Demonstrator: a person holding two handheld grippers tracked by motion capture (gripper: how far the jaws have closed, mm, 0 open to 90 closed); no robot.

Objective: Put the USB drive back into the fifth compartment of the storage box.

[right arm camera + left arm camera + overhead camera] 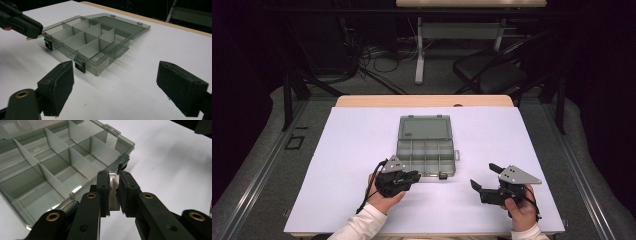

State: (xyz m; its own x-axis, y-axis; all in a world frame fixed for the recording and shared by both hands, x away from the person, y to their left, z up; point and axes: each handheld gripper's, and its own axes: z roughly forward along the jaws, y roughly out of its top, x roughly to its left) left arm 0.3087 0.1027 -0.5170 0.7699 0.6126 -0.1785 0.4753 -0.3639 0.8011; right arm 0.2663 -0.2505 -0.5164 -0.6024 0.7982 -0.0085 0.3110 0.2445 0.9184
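A thin grey divider plate sits pinched edge-on in the closed left tool, just beside the open compartment box mid-tabletop, probably for slotting in. The right tool gapes wide, empty, well apart.

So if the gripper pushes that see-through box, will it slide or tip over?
Probably slide: the box is low and flat, on a smooth white table. It looks light, since its compartments are bare thin plastic. The open lid lies flat behind it, so tipping seems unlikely.
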